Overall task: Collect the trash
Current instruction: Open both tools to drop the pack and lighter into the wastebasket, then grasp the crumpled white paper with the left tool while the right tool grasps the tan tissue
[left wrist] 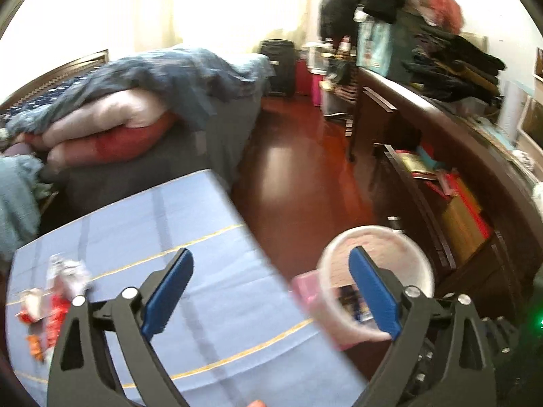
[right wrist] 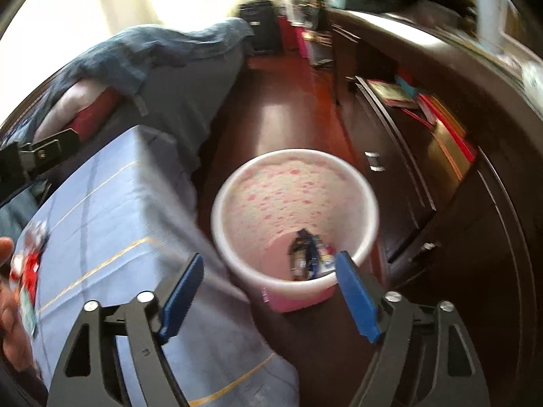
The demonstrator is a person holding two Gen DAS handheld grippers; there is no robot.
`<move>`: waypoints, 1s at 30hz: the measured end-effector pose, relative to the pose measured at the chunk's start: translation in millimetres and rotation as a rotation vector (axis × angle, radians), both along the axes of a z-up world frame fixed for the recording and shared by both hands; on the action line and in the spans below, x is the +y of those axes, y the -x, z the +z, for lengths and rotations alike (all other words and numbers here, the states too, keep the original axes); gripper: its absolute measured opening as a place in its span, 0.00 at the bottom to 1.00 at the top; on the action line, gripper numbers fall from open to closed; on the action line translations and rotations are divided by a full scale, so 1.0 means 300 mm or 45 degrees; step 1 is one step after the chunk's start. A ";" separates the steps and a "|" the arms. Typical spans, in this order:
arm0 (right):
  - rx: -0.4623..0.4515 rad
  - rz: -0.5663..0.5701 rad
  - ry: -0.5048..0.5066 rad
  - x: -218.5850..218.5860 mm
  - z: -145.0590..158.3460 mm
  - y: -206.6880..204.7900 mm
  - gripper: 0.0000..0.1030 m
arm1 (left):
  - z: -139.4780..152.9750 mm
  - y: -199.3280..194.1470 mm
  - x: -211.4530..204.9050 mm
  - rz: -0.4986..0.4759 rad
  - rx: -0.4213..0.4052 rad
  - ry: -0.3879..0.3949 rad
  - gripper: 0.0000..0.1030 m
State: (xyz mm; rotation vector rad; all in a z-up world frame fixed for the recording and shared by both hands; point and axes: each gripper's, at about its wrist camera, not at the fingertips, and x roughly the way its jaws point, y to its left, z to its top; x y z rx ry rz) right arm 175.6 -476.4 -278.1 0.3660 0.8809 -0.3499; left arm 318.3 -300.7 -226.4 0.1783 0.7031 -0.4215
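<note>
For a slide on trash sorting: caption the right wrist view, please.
Open right gripper above a pink wastebasket already holding wrappers, beside the blue-clothed table.

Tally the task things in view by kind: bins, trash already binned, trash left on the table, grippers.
Pink bin: 1
Wrapper pile in bin: 1
Wrapper cluster on blue tablecloth: 1, pieces too blurred to separate
Left gripper: 1, open
Right gripper: 1, open
Total: 5

No readable text in either view.
Motion blur smears all print: crumpled red-and-white wrappers [left wrist: 57, 291] at lower left on the blue checked tablecloth [left wrist: 210, 271], dark wrappers [right wrist: 307, 254] inside the pink plastic bin [right wrist: 295, 200] at centre, and red-and-yellow books [right wrist: 448, 135] at right show colour patches only.
</note>
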 end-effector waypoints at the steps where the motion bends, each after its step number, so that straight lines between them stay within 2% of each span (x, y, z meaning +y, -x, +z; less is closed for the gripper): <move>1: -0.008 0.039 0.005 0.039 0.010 -0.002 0.82 | 0.001 0.001 0.050 0.039 -0.006 -0.019 0.93; 10: -0.045 0.301 0.023 0.333 0.069 -0.049 0.92 | -0.004 -0.055 0.415 0.303 0.045 -0.022 0.93; 12: -0.042 0.352 0.028 0.393 0.075 -0.063 0.93 | -0.005 -0.077 0.480 0.358 0.046 -0.031 0.97; 15: -0.039 0.420 0.038 0.470 0.082 -0.076 0.93 | -0.023 -0.150 0.568 0.470 0.058 -0.109 0.96; 17: -0.040 0.455 0.050 0.519 0.085 -0.083 0.93 | -0.042 -0.227 0.641 0.542 0.095 -0.113 0.96; 22: -0.029 0.514 0.057 0.602 0.081 -0.111 0.93 | -0.128 -0.393 0.748 0.614 0.240 -0.042 0.96; 26: -0.017 0.551 0.073 0.654 0.074 -0.138 0.93 | -0.188 -0.495 0.783 0.639 0.270 -0.063 0.96; 30: 0.001 0.592 0.080 0.709 0.061 -0.167 0.93 | -0.262 -0.581 0.793 0.647 0.404 -0.040 0.96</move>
